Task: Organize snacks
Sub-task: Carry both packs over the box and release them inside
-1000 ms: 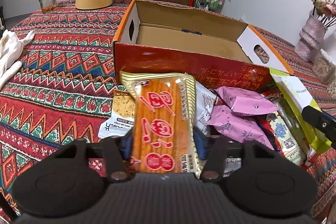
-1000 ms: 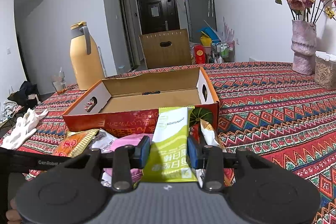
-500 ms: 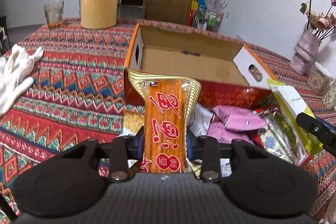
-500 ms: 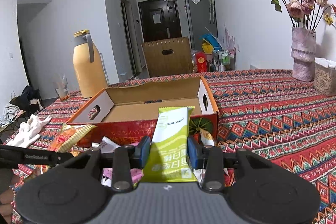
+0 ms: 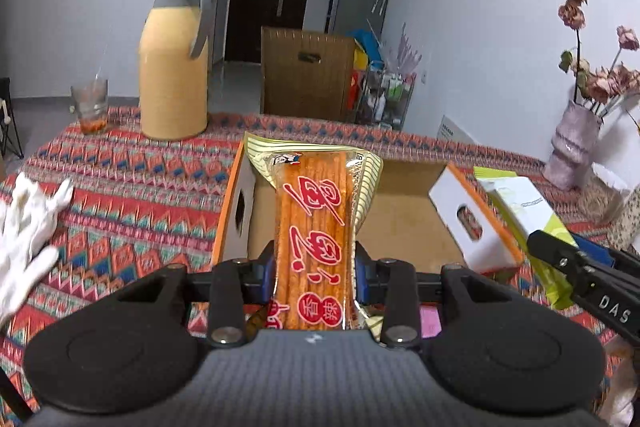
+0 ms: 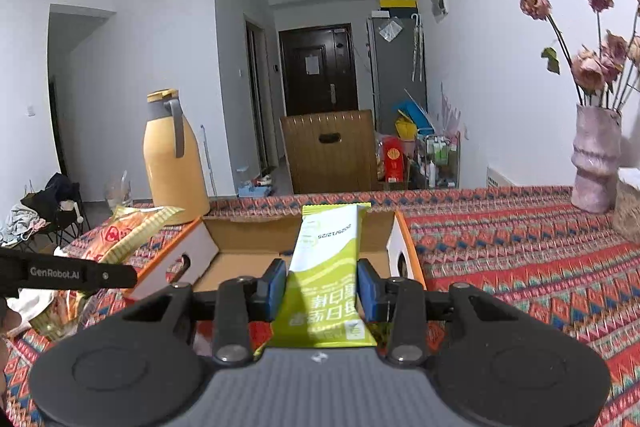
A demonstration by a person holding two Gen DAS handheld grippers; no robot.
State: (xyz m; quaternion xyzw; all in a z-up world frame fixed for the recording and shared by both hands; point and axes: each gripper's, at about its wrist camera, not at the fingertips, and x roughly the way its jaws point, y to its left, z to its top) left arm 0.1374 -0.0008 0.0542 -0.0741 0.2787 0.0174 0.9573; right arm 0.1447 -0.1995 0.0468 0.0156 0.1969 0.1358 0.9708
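Orange snack pack [image 5: 314, 239] | left gripper [image 5: 315, 277] clamped | green packet [image 6: 326, 281] | right gripper [image 6: 322, 287] clamped

Snack packets held up: two, one orange spicy-stick packet [image 5: 314, 235], one green-and-white packet [image 6: 326, 279]
Open cardboard box [image 5: 404, 219]: one
Grippers: two, left gripper [image 5: 315, 277], right gripper [image 6: 322, 291]
Yellow thermos jug [image 5: 174, 67]: one
Drinking glass [image 5: 90, 105]: one
Flower vase [image 6: 594, 159]: one

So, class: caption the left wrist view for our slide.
Left tool grips an orange snack packet above the open cardboard box.
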